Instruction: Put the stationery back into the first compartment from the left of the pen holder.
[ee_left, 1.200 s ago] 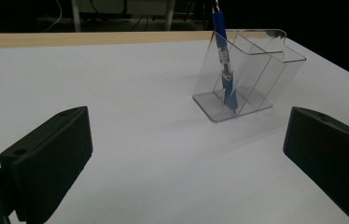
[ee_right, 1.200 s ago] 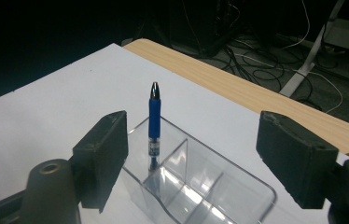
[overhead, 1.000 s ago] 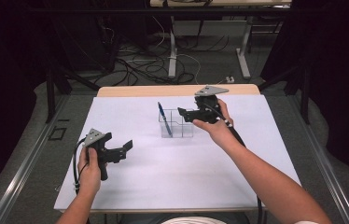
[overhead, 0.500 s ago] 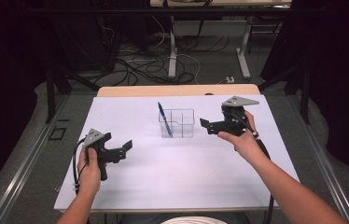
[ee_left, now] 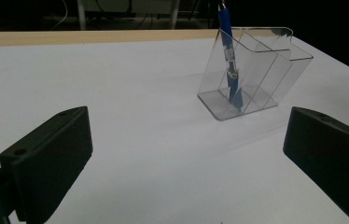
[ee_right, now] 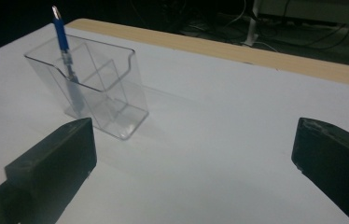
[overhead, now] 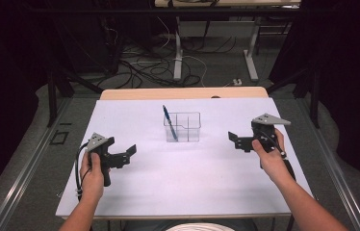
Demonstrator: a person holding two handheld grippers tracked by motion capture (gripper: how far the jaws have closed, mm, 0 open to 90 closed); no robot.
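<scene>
**Blue pen standing in a clear holder, both tools held wide apart**

The clear plastic desk holder (overhead: 183, 127) stands upright on the white-covered bench (overhead: 183, 187), toward its far side and about midway across. It is a boxy, glossy, see-through piece with thin walls, inner dividers that split it into compartments, and a front wall cut lower than the back. A slim blue pen with a silvery tip (overhead: 168, 120) leans in the holder's left-end compartment, its lower end on the floor of the holder and its upper part rising above the rim, tilted away from the holder's middle. Through the plastic the pen's barrel reads as blue with a pale band.

The left tool (overhead: 131, 150), matte black with blocky jaws and a grey three-cornered plate, is held near and to the left of the holder, its jaws spread wide with nothing between them. The right tool (overhead: 234, 139), of the same build, is held to the right of the holder, jaws likewise spread and empty. A bare wooden strip (overhead: 183, 93) edges the bench beyond the holder.
</scene>
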